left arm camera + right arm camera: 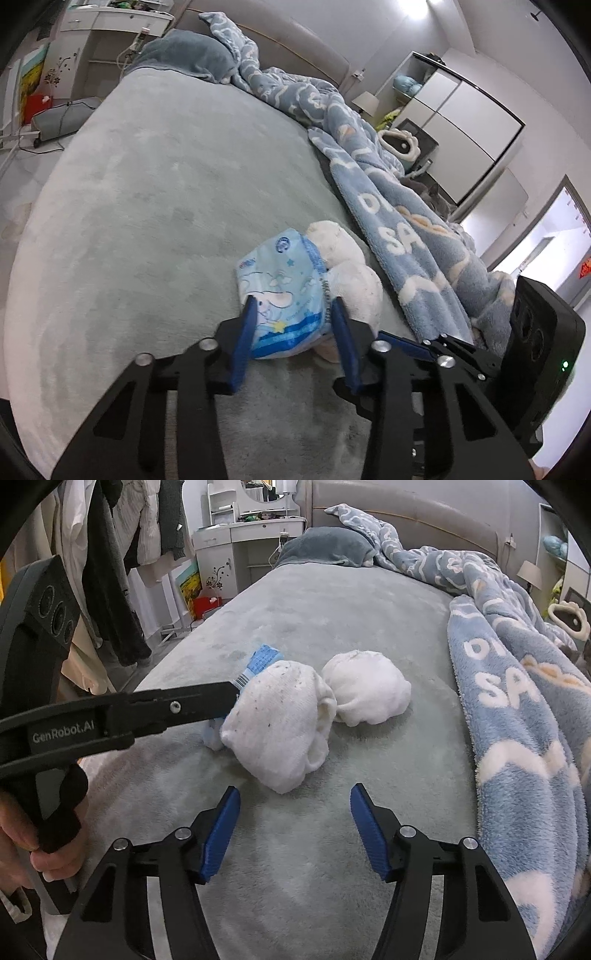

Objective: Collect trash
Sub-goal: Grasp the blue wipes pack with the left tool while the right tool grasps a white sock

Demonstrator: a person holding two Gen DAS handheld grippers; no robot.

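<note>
Two hand-held grippers: left (293, 308) straddling blue wrapper (282, 291), grip unclear; right (295, 797) agape near sock bundle (277, 727).

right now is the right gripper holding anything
No, the right gripper is open over the bed, short of the near white bundle.

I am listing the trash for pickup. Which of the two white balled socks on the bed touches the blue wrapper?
The speckled balled sock, nearer the right gripper, lies against the blue wrapper. The clean balled sock lies behind it.
</note>
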